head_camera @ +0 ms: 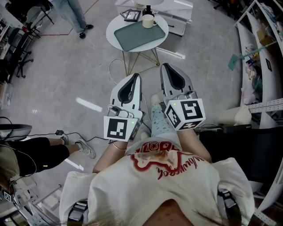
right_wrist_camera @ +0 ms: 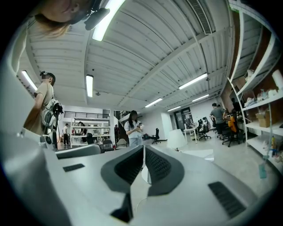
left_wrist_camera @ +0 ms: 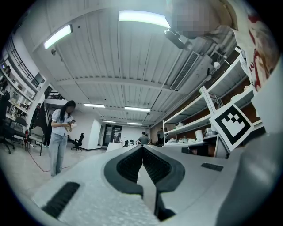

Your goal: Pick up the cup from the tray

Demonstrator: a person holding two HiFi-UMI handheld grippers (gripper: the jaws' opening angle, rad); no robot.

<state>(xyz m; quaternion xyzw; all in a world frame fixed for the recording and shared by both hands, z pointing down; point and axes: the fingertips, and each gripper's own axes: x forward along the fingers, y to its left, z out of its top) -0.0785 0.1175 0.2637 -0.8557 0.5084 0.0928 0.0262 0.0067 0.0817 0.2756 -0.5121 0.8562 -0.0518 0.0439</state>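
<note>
Closest in, the white shirt (head_camera: 159,176) with its red print fills the near edge of the head view, and the person wearing it holds both tools out over the grey floor (head_camera: 66,79). The left claw (head_camera: 136,76) points away toward the far side of the room. In its own view the left claw (left_wrist_camera: 142,149) has its two dark pads pressed together at the tips, with nothing between them. The right claw (head_camera: 165,66) sits just beside it, a little farther out, and its own view shows the right claw (right_wrist_camera: 144,148) pinched together too, gripping nothing.

Well beyond both tips stands a small round worktop (head_camera: 116,27) on thin gold legs. A green tray (head_camera: 135,37) lies across it. The cup (head_camera: 148,21), pale with a handle, stands upright at the tray's far right corner; I can't tell whether its base is on the tray or just off its edge. A dark bottle (head_camera: 148,9) stands just behind the cup.

At the near left a seated person (head_camera: 31,154) in black shorts stretches a leg out.
</note>
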